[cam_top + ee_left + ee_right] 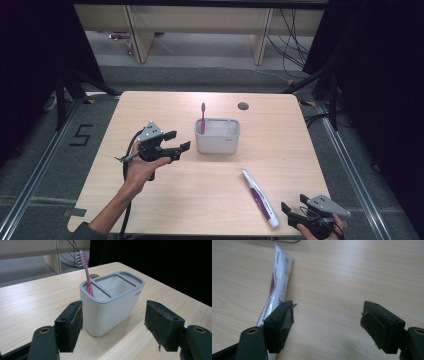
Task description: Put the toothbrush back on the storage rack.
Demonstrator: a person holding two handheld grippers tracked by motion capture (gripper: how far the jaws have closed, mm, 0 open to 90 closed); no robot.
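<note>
Toothpaste tube (pixel 277 282) flat on table (pixel 200 190), beside wide-apart right hand-held gripper (pixel 327 322)

Matt wood-grain table (pixel 175 195), glossy tube (pixel 277 282), smooth plastic holder (pixel 110 312).

We record a light wooden table (pixel 165 200) with rounded corners and a round cable port (pixel 243 106) near its upper edge. At frame centre stands a grey-white holder (pixel 217 140). At lower right a white and purple tube (pixel 260 198) lies flat.
</note>
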